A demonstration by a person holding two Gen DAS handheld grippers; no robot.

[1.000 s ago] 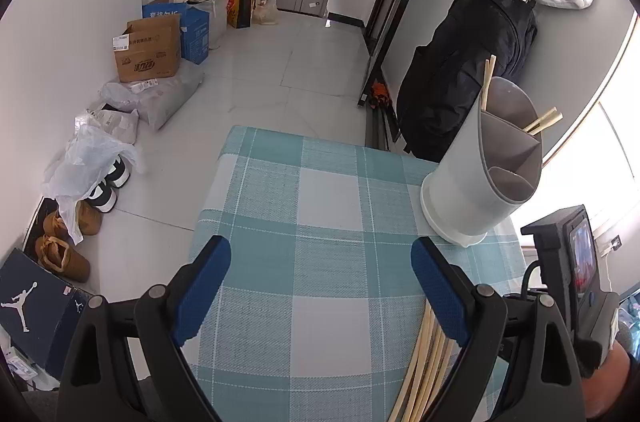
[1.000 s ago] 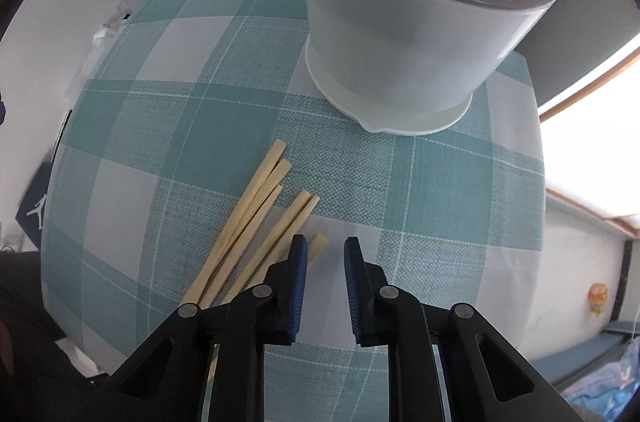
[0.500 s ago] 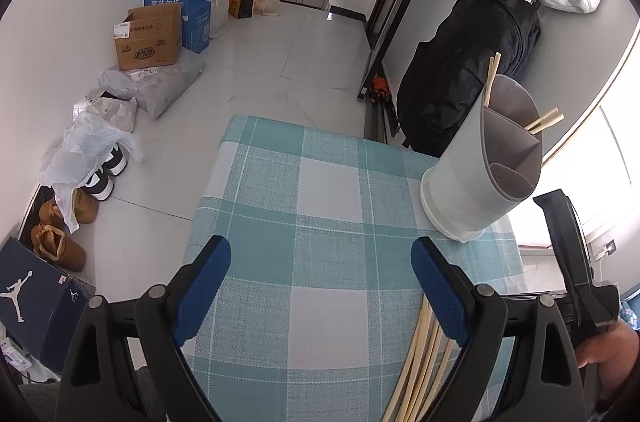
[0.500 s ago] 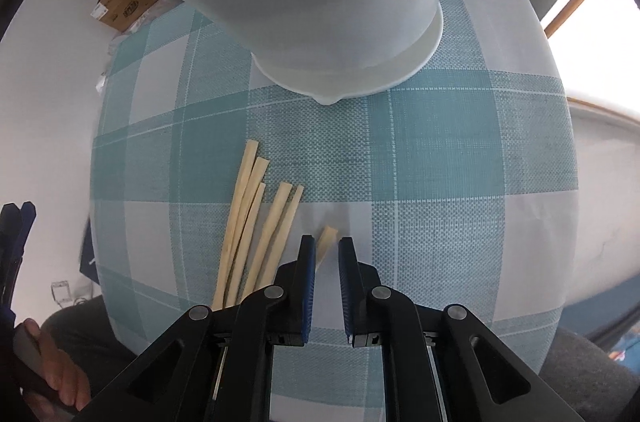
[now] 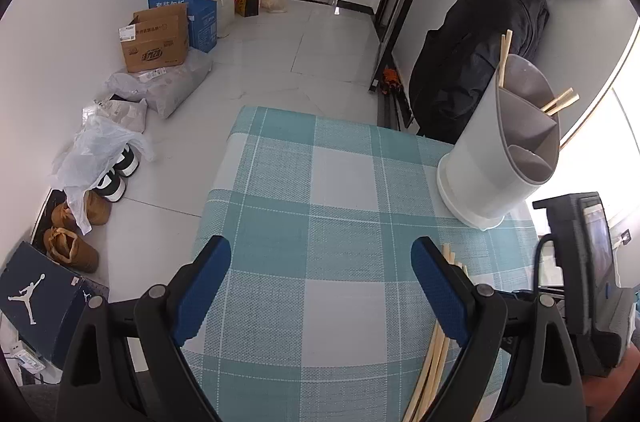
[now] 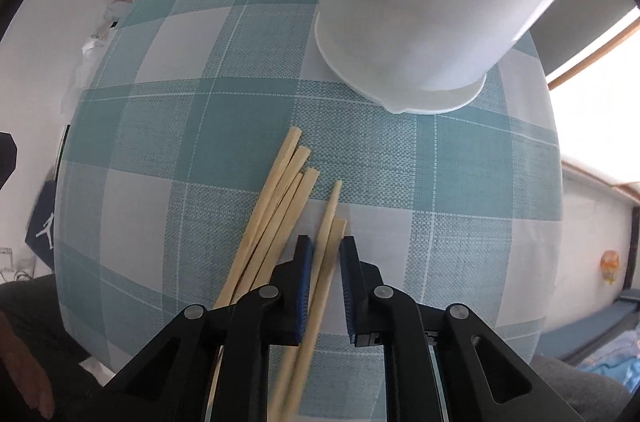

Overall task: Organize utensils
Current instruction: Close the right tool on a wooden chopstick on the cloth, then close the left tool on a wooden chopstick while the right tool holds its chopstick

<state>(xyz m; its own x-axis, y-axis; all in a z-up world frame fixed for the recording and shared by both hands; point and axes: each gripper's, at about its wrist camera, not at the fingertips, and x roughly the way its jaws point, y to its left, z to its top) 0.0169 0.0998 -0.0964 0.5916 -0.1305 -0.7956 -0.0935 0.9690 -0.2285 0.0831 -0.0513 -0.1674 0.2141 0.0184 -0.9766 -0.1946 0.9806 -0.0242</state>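
While unclamped, chopsticks between right claw fingers

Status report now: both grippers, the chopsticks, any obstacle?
Left gripper open, empty, above checked tablecloth. Right gripper jaws around two wooden chopsticks, gap visible. Four more beside. White utensil holder ahead, path clear.

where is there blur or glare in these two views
Right wrist view: the pair of chopsticks between the right tongs smears near the bottom edge, the rest is sharp, and the window at right is blown out white. Left wrist view: sharp throughout, window glare behind the holder, and fisheye bending curves the tablecloth edges.
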